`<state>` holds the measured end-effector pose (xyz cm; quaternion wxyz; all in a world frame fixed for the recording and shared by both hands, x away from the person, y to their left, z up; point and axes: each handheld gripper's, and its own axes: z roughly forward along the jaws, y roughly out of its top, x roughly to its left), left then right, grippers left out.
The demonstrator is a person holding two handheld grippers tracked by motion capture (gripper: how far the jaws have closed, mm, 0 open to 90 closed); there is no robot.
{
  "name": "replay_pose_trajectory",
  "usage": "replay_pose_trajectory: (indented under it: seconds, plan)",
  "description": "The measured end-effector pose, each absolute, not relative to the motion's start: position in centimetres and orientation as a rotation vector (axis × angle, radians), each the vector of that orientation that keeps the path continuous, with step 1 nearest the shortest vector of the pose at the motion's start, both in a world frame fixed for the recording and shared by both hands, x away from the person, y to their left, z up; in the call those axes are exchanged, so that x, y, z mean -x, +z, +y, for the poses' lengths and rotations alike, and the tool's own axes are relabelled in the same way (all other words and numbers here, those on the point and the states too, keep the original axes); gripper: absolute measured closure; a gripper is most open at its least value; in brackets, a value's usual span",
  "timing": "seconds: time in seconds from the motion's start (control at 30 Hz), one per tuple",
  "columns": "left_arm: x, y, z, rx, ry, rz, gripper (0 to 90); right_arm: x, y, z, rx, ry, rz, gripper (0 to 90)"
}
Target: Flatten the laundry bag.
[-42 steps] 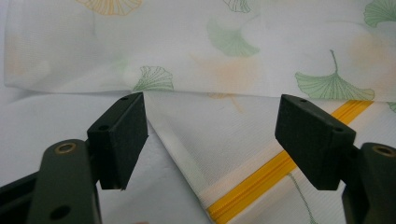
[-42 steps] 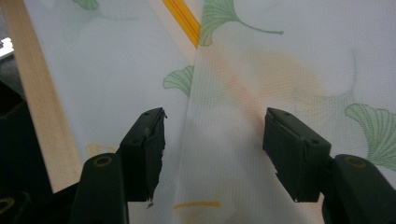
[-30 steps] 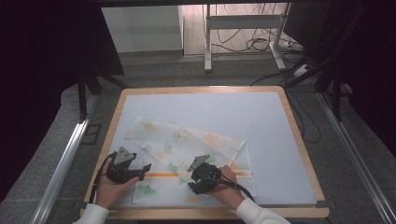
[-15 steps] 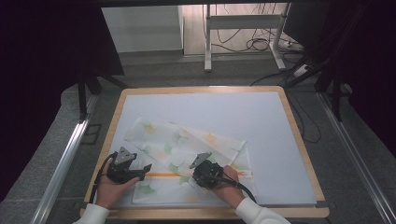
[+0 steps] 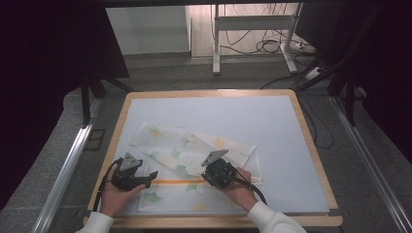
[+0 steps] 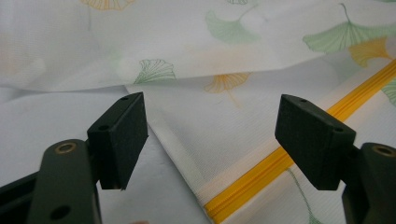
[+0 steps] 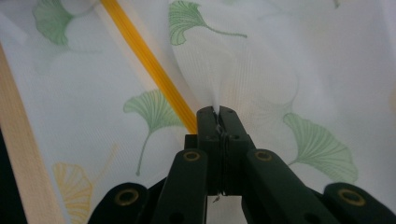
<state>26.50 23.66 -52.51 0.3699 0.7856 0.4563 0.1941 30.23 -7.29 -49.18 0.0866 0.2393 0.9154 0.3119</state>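
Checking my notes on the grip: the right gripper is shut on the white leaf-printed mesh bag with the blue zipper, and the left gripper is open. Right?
Not quite: the zipper is orange-yellow, not blue, as the right gripper view shows. The right gripper is shut on the white leaf-printed mesh bag; the left gripper is open.

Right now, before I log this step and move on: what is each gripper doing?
Left gripper: open, jaws apart over the mesh bag, holding nothing.
Right gripper: just closed, pinching the mesh bag's fabric.

White mesh cloth (image 5: 194, 167) printed with green and orange ginkgo leaves, crossed by a yellow zipper (image 5: 175, 181); spread flat near the table's front edge; an upper layer is folded over diagonally. One fold is pinched up beside the zipper.
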Motion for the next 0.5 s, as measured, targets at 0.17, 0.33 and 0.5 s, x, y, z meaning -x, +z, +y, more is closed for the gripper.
replay_pose_trajectory:
  seconds: [0.17,0.33,0.5]
  plan:
    - [-26.5,-52.5,23.7,-2.018,0.497,1.171,25.1,-30.6,-48.1,-7.6,-0.726,0.985,2.711,88.6]
    - [-26.5,-52.6,23.7,-2.018,0.500,1.174,25.0,-31.4,-47.2,-8.2,-0.758,1.039,2.696,88.8]
    - [-26.5,-52.4,23.9,-1.996,0.487,1.177,24.7,-31.7,-46.4,-8.7,-0.776,1.077,2.651,88.8]
